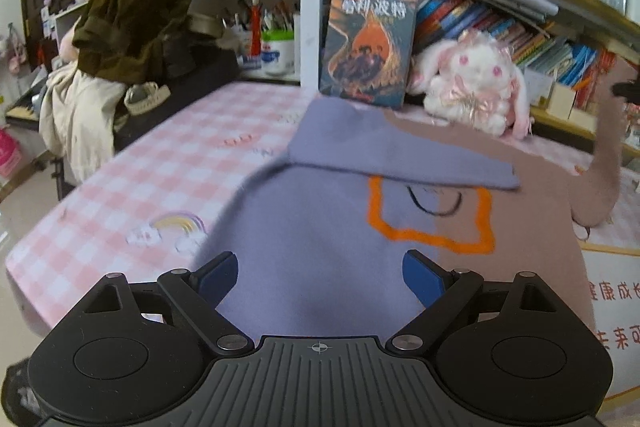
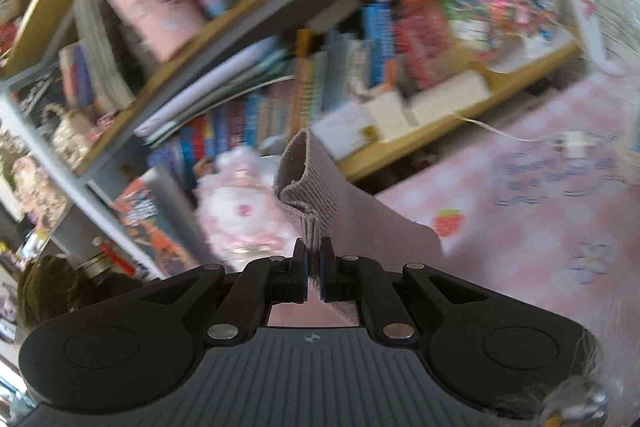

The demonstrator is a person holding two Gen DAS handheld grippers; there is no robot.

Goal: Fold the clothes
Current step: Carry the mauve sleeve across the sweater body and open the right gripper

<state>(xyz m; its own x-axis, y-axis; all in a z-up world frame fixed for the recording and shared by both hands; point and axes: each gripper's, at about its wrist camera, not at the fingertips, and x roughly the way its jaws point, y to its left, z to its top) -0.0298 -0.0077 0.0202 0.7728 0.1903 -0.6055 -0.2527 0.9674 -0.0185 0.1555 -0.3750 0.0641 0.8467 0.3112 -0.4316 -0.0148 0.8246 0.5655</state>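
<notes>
Right gripper (image 2: 314, 269) pinches the ribbed pink cuff (image 2: 306, 187) of a two-tone sweater (image 1: 320, 259), lifting that sleeve off the pink checked tablecloth (image 1: 160, 167). Left gripper (image 1: 320, 281) hangs wide apart above the lavender half, holding nothing. Behind: plush rabbit (image 1: 472, 79), upright book (image 1: 366, 43), crowded shelves, dark clothing heap (image 1: 132, 27) at left.

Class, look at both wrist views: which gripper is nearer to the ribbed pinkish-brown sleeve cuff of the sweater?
Right. The right gripper is shut on the ribbed pinkish-brown sleeve cuff, lifted off the table. The left gripper hangs open over the sweater's purple half, apart from it.
</notes>
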